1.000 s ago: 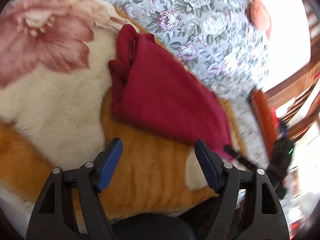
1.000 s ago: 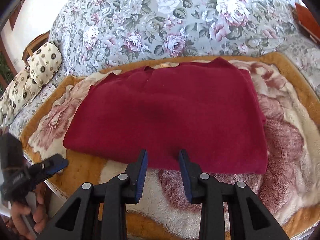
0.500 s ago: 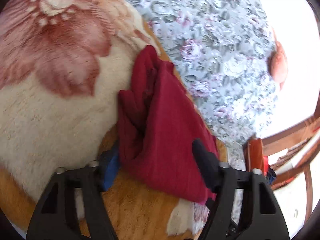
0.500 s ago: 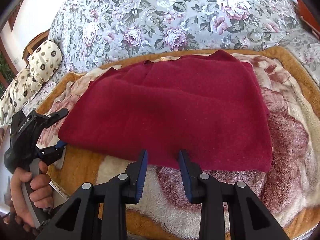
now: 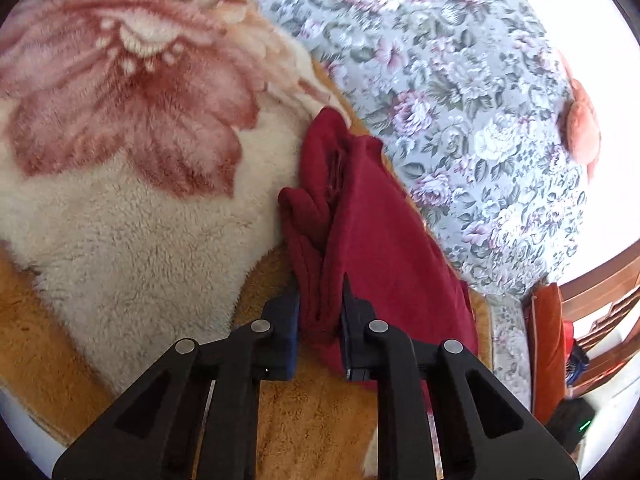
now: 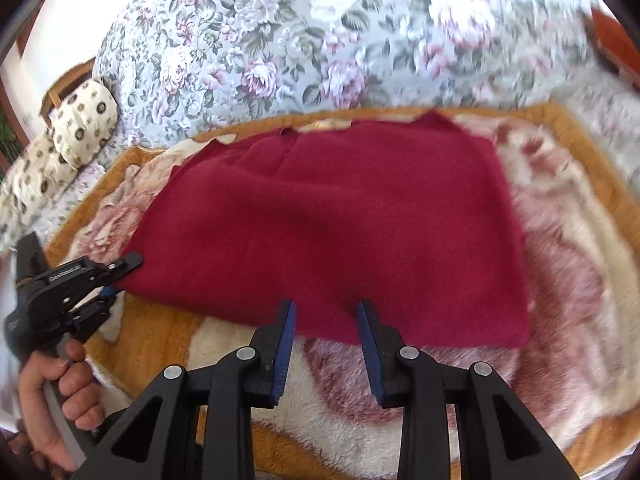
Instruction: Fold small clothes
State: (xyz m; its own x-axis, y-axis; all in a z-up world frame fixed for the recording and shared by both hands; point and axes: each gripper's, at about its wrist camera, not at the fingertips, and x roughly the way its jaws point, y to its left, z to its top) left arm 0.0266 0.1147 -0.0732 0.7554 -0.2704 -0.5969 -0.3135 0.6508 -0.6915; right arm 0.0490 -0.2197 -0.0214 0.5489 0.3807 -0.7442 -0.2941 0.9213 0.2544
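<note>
Your left gripper (image 5: 320,312) pinches the near bunched edge of the red garment (image 5: 384,248). The cloth lies folded on a fleece blanket (image 5: 132,216) with a pink flower pattern, beside a floral bedspread (image 5: 472,92).

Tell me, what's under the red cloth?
The red cloth lies on a fluffy flower blanket, cream and orange, which shows all round it. Whatever lies beneath its middle is covered.

Floral-covered bed (image 6: 320,28), plush rose blanket (image 6: 568,280), red garment (image 6: 340,220) on top
</note>
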